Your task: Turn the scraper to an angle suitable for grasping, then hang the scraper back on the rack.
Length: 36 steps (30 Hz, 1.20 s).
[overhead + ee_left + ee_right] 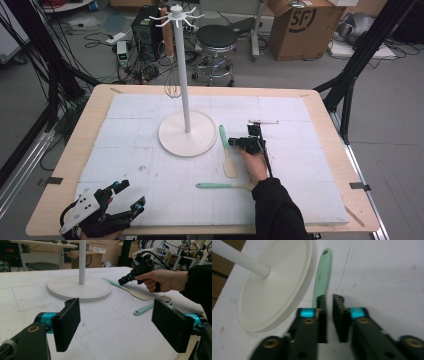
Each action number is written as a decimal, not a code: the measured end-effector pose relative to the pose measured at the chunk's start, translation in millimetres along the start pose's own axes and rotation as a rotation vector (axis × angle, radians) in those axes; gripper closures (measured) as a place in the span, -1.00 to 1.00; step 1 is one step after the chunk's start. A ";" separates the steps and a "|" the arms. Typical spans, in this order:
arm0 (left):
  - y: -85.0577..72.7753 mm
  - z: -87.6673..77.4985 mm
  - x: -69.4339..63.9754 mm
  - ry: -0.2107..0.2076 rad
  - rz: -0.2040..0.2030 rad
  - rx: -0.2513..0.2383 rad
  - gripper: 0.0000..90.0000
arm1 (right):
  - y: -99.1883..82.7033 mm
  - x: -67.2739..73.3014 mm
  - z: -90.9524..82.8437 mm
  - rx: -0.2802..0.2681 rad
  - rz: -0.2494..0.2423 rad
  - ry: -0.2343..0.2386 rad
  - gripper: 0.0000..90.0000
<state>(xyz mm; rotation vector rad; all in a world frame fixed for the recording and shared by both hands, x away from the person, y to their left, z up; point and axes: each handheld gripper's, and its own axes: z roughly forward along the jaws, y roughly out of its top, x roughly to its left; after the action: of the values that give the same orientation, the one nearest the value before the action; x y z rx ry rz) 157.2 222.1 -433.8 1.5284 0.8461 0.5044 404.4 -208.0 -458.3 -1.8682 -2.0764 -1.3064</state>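
My right gripper (239, 142) hovers over the near spatula (321, 282), jaws cracked to a narrow gap with nothing between them. No grip yet. In the right gripper view the mint handle runs straight ahead from the left jaw tip, so its long axis is roughly in line with the gripper, offset a touch left of the gap. That offset is what I'd fix: shift left until the handle sits between the jaws. The handle lies just beside the stand base (187, 134), apart from its rim, blade end toward me. The second spatula (222, 185) lies crosswise nearer the table edge. Left gripper (131, 197) sits wide open at the near left corner, well apart, holding nothing. Right hand (256, 167) is clearly the nearer one.
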 end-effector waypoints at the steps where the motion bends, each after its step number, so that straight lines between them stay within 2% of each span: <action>1: 0.0 0.2 -0.2 0.000 0.000 0.001 -0.47 | 0.5 -1.3 -3.9 -0.010 0.009 0.005 0.54; 2: -0.1 0.7 -0.7 -0.002 0.002 0.003 -0.47 | 0.9 -2.4 -7.5 -0.014 0.013 0.018 0.47; 5: 0.3 1.7 -2.1 -0.007 0.006 0.002 -0.47 | -0.1 -0.7 -16.8 -0.026 0.008 0.033 0.39; 12: 0.5 3.2 -4.2 -0.012 0.013 0.006 -0.47 | -9.7 4.9 -26.1 -0.023 -0.012 0.061 0.30; 16: 0.7 2.7 -4.4 -0.010 0.016 0.006 -0.47 | -14.3 10.7 -24.6 0.003 -0.031 0.077 0.29; 20: 1.5 1.7 -4.2 -0.007 0.015 0.001 -0.47 | -16.8 17.6 -18.3 0.024 -0.056 0.067 0.32; 28: 2.0 1.4 -4.6 -0.011 0.017 -0.001 -0.47 | -21.4 24.4 -4.4 0.051 -0.078 0.018 0.40; 31: 2.1 1.3 -5.0 -0.012 0.013 -0.006 -0.47 | -22.0 28.0 -3.4 0.050 -0.098 -0.016 0.48; 33: 2.3 1.0 -5.3 -0.014 0.014 -0.005 -0.47 | -23.1 31.4 -2.7 0.049 -0.137 -0.056 0.57; 36: 2.7 1.0 -5.7 -0.017 0.018 -0.005 -0.47 | -25.5 39.4 -0.6 0.043 -0.207 -0.121 0.60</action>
<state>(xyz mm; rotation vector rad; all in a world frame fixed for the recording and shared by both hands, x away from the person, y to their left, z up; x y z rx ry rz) 155.0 217.2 -430.4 1.5344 0.8181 0.5058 372.3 -174.9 -449.8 -1.7969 -2.3948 -1.2028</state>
